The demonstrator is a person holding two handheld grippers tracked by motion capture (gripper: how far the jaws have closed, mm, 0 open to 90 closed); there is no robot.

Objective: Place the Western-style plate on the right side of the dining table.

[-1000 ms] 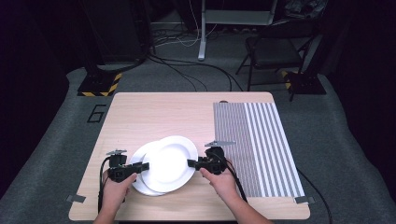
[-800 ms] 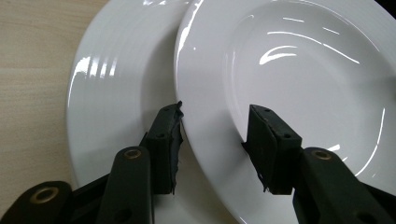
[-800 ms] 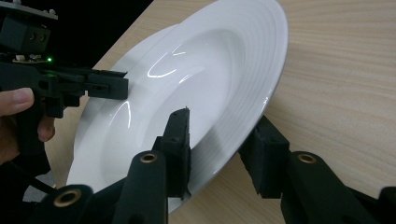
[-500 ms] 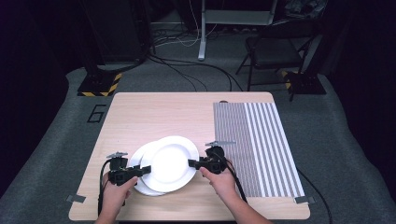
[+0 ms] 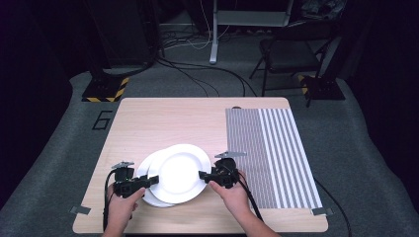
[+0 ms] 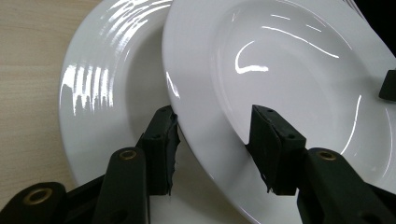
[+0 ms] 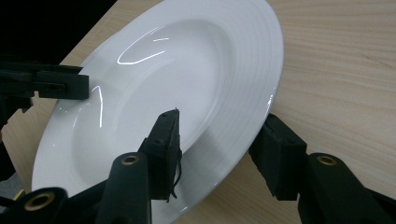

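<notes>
White upper plate (image 5: 179,173) straddled by both slack-jawed hand-held grippers, left (image 5: 152,180) and right (image 5: 201,175), neither pinching; nudged sideways, it could slide off lower plate (image 5: 146,197).

We've got two plain glossy white plates here, the top plate (image 5: 179,173) and the lower plate (image 5: 146,170), no print on them, just faint raised rings around the rims. Both sit on a pale wood-grain table (image 5: 158,123). Next to them we see a mat (image 5: 269,153) in grey and white stripes, thin ones on one half and wider ones on the other. Our left gripper (image 5: 150,180) and right gripper (image 5: 202,175) are black all over, with brass-coloured rivets.
</notes>
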